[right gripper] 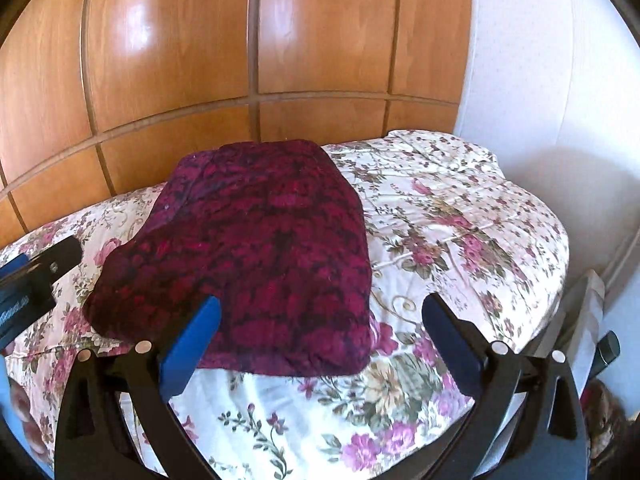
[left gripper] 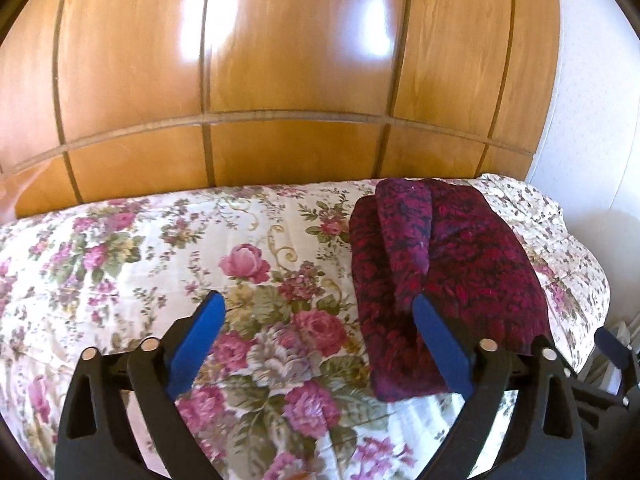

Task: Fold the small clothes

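The dark red patterned garment (right gripper: 248, 256) lies folded into a compact bundle on the floral bedspread (right gripper: 460, 216), close to the wooden wardrobe (right gripper: 200, 60). The left gripper (left gripper: 320, 312) and the right gripper (right gripper: 324, 312) both hang above the bed with fingers wide apart, holding nothing. To finish well, I would judge they should lift clear without snagging the fold or dragging its near edge.

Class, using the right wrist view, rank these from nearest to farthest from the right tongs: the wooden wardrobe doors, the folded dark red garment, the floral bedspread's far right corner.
1. Folded dark red garment: just ahead, overlapped by the left finger of the right tongs.
2. Floral bedspread's far right corner: farther back, right.
3. Wooden wardrobe doors: behind the bed, farthest.
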`<move>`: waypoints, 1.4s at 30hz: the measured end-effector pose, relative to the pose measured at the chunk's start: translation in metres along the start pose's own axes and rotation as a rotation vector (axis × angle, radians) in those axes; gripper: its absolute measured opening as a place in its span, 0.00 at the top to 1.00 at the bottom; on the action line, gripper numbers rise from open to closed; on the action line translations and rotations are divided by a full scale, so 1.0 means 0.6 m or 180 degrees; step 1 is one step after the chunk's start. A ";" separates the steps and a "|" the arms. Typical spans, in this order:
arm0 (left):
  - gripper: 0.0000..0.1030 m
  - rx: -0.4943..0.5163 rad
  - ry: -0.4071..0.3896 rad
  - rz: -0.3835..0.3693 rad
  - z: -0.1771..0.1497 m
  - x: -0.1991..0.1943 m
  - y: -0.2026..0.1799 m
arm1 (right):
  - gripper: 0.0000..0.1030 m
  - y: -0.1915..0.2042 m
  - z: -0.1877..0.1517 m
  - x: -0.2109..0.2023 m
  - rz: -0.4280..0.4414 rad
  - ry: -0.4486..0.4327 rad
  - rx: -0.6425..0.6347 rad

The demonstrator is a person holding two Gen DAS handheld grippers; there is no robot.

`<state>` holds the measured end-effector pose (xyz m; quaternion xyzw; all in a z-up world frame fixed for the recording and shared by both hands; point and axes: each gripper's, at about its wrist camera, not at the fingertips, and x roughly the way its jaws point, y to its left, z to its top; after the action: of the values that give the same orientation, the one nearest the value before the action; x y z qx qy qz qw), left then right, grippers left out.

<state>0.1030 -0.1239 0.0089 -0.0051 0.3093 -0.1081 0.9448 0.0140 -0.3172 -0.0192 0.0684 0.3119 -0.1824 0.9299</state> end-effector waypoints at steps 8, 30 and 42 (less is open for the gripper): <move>0.04 -0.0021 -0.0013 0.0006 -0.034 -0.035 0.017 | 0.02 0.004 -0.016 -0.021 -0.0152 0.0006 -0.0050; 0.04 -0.0041 0.0030 0.0003 -0.043 -0.052 0.020 | 0.02 0.016 -0.025 -0.031 -0.0010 -0.0002 -0.0094; 0.04 -0.0014 -0.0008 0.0044 -0.043 -0.058 0.022 | 0.02 0.016 -0.023 -0.039 0.0000 -0.0063 -0.0052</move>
<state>0.0633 -0.1024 0.0073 -0.0051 0.3084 -0.1009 0.9459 -0.0071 -0.2984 -0.0157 0.0590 0.3043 -0.1804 0.9335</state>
